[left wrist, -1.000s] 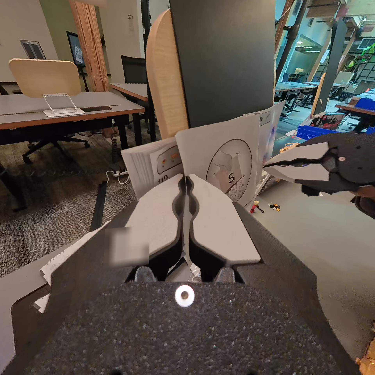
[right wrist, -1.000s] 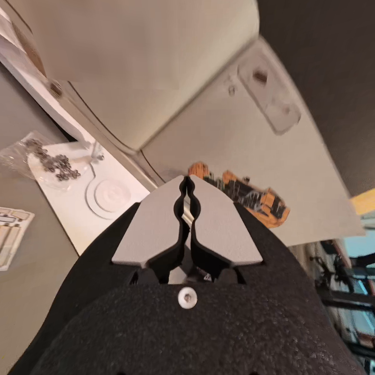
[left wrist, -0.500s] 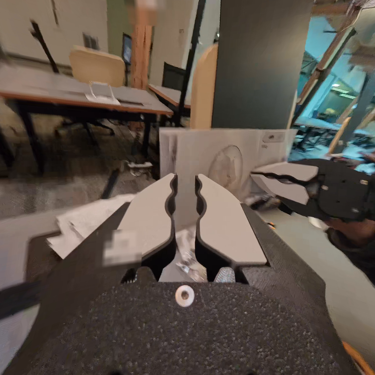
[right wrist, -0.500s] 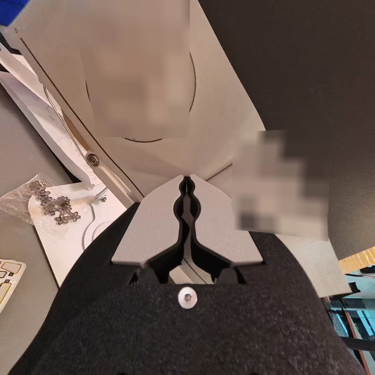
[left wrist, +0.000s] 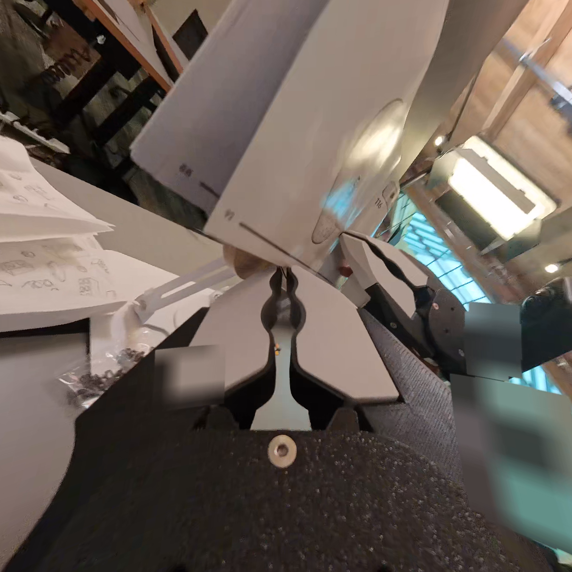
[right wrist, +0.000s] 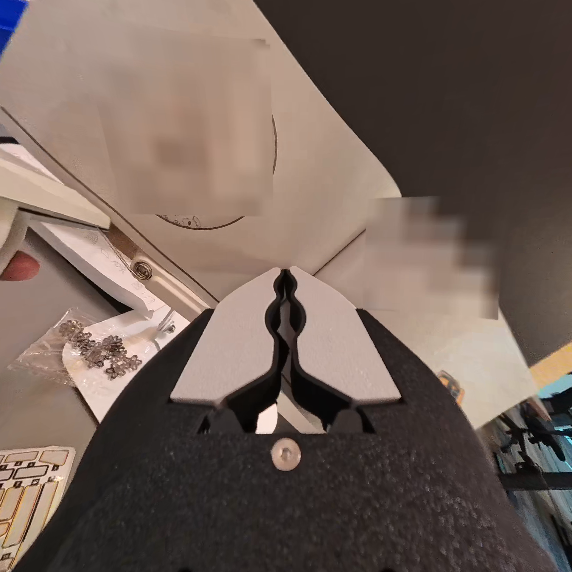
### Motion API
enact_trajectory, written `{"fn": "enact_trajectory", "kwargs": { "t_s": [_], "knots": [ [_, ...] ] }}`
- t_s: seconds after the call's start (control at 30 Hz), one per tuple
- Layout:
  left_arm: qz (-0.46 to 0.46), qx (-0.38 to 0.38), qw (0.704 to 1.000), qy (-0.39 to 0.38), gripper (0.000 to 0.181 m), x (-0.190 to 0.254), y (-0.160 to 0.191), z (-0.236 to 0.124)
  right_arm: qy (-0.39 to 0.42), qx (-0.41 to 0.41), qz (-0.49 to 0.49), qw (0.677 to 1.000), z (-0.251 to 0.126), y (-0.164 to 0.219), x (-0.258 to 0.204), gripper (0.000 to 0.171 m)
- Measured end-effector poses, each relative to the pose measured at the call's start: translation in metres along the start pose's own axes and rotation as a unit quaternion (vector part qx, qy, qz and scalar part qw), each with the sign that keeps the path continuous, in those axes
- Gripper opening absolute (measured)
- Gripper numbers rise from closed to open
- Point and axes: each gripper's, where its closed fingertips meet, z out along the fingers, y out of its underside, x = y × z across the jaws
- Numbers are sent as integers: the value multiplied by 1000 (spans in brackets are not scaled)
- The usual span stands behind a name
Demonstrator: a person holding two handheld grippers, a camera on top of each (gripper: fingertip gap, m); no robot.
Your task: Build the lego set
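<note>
My left tongs (left wrist: 284, 272) are pressed nearly together at the tips, pinching the lower edge of a page of the lego instruction booklet (left wrist: 278, 148). My right tongs (right wrist: 285, 271) are closed tip to tip on another page edge of the same booklet, and in the left wrist view they (left wrist: 346, 235) sit just beside my left ones, at the page's lower right corner.

The booklet is pale grey-white and glossy, with a thin dark line near the page foot, small printed marks, and a large circular drawing outlined in a thin dark ring (right wrist: 216, 224). It is lifted off the worktop (left wrist: 37, 371), its pages fanned. In the left wrist view the page's long axis runs from the tongs at lower centre up toward the top right, tilted, with a second page (left wrist: 198, 102) spread out behind it to the left.

A stack of loose white sheets with small sketched parts (left wrist: 46, 247) lies toward the left edge of the worktop. Near it, a clear bag of small dark pieces (right wrist: 96, 346) rests partly on a white sheet. A sticker sheet (right wrist: 28, 489) lies flat near the lower left of the right wrist view. A fingertip (right wrist: 21, 266) shows at that view's left edge, just beside a pale tong finger (right wrist: 55, 198).
</note>
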Motion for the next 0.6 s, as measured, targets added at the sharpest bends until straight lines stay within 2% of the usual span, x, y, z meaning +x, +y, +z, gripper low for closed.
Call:
{"fn": "enact_trajectory", "kwargs": {
  "t_s": [0.3, 0.47, 0.6],
  "knots": [
    [-80, 103, 991, 43, 2, -4, 13, -8, 66, -27, -90, 993, -3, 0, -3, 0],
    [-84, 154, 983, 57, 1, -1, 19, -12, 102, -35, -114, 988, -3, 0, -4, 0],
    [-44, 193, 979, 43, 1, 3, 20, -13, 124, -48, -125, 983, -2, 0, -4, 0]
  ]
}}
